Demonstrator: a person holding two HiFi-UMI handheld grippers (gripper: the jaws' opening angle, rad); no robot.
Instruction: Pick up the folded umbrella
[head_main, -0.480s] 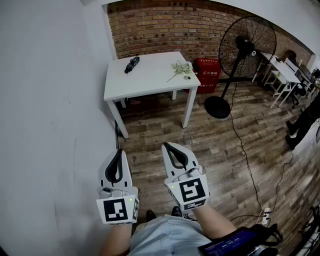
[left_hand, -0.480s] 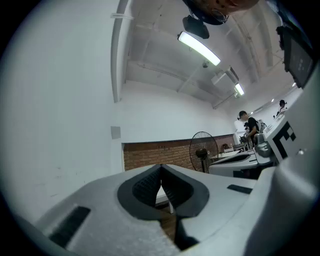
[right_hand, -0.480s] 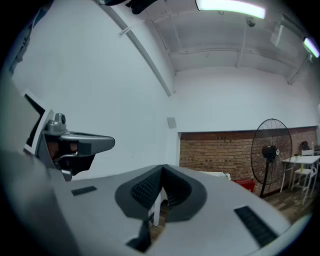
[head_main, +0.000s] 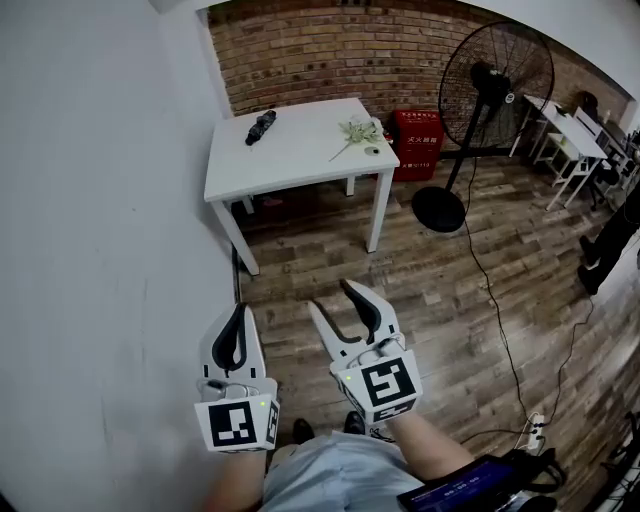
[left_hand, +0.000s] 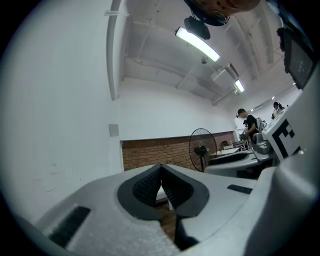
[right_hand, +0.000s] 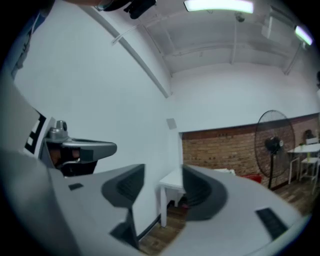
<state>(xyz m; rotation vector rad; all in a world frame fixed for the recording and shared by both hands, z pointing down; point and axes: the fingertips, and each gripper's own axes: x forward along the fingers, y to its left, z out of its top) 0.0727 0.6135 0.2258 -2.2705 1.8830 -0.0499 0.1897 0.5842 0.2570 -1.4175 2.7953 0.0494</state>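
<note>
Umbrella (head_main: 262, 127) lies on worktop (head_main: 300, 165), far left corner. My left gripper (head_main: 238, 306): jaws pressed together. My right gripper (head_main: 330, 296): jaws spread, empty. Both well short of worktop.

- Left claw (head_main: 238, 308): white shell, black ribbed pads, marker cube (head_main: 236, 423) bearing a black-and-white square pattern.
- Right claw (head_main: 330, 297): identical build and markings.
- Wearer: light blue-grey garment (head_main: 335, 478), dark shoes (head_main: 300, 430).
</note>
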